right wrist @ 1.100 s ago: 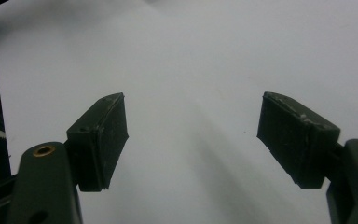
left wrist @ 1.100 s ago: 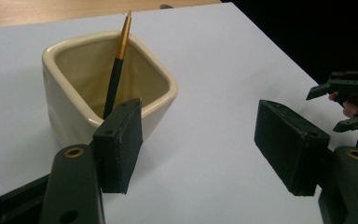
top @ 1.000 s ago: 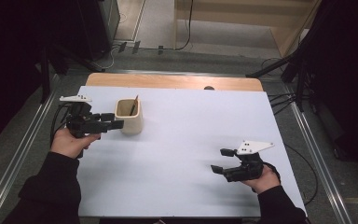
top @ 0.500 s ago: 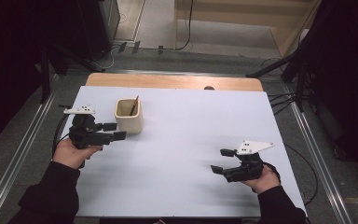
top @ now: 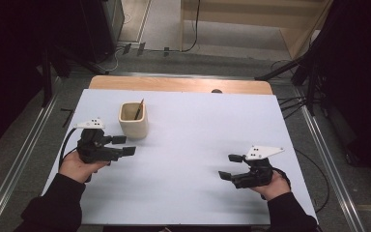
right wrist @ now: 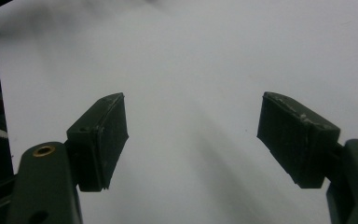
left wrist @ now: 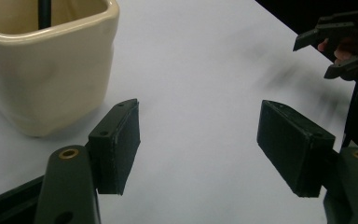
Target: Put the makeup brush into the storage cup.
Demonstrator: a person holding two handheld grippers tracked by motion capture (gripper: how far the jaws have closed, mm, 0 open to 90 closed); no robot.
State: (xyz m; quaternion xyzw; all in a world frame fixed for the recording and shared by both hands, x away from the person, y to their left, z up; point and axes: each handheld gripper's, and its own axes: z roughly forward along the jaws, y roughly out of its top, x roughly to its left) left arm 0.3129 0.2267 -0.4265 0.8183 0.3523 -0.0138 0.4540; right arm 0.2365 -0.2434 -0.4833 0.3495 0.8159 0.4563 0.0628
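We're at the far left of the desk (top: 188, 159), where the cream cup (top: 134, 120) stands with a dark stick (top: 138, 110) inside. Our left gripper (top: 124, 145) hangs just near of it, jaws spread and empty; the right gripper (top: 229, 166) idles well apart, jaws spread too. We judge this the approach step: next we'd need to close in squarely on the cup.

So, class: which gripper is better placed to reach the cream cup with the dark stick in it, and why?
Left. The left gripper sits open just beside the cream cup, while the right gripper rests open, far across the white table.
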